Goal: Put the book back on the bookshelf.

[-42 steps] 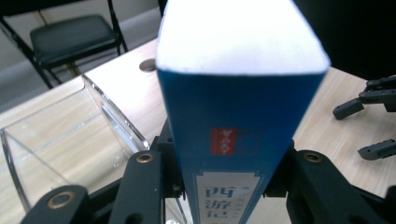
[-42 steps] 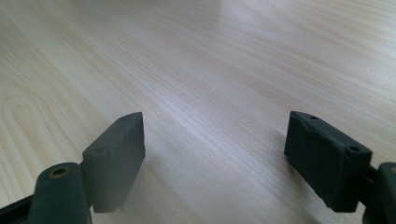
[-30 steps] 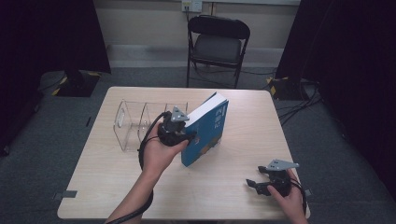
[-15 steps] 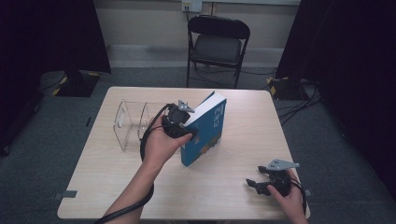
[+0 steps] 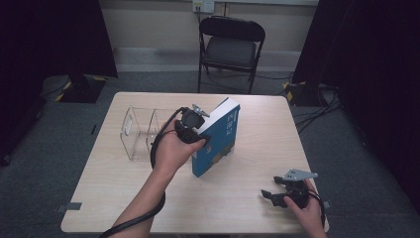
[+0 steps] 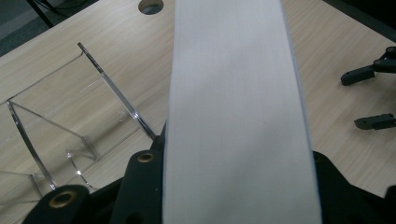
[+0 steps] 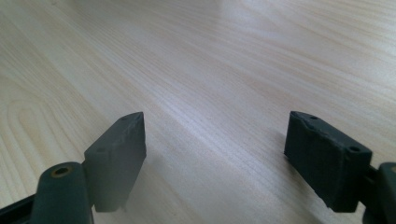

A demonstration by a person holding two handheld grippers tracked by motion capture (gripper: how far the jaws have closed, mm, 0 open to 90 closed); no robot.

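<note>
Presently on the table:

- Left gripper (image 5: 197, 130): held in the person's left hand (image 5: 171, 151) near the table's middle. Its jaws are clamped on the book, one on each cover, with the pale page edge running up between them in the left gripper view. The jaws loosened and closed again within the last moments, the book between them throughout.
- Book (image 5: 218, 136): thick, blue cover with white lettering, white page block (image 6: 238, 116). It stands tilted, lower near corner at or just above the tabletop, upper far corner leaning away; whether it touches the wood cannot be told. It sits at the table's centre, just right of the rack.
- Clear acrylic rack (image 5: 138, 131): upright dividers on a transparent base, on the left half of the table, just beside the left gripper. The slots seen hold nothing. One divider edge (image 6: 116, 91) slants close to the book in the left gripper view.
- Right gripper (image 5: 280, 194): in the person's right hand at the near right corner, low over the wood, well apart from the book. Its jaws stand wide apart with only bare tabletop between them.
- Table (image 5: 257, 163): light wood grain, rounded corners.
- Folding chair (image 5: 229, 49): black, beyond the far edge.
</note>
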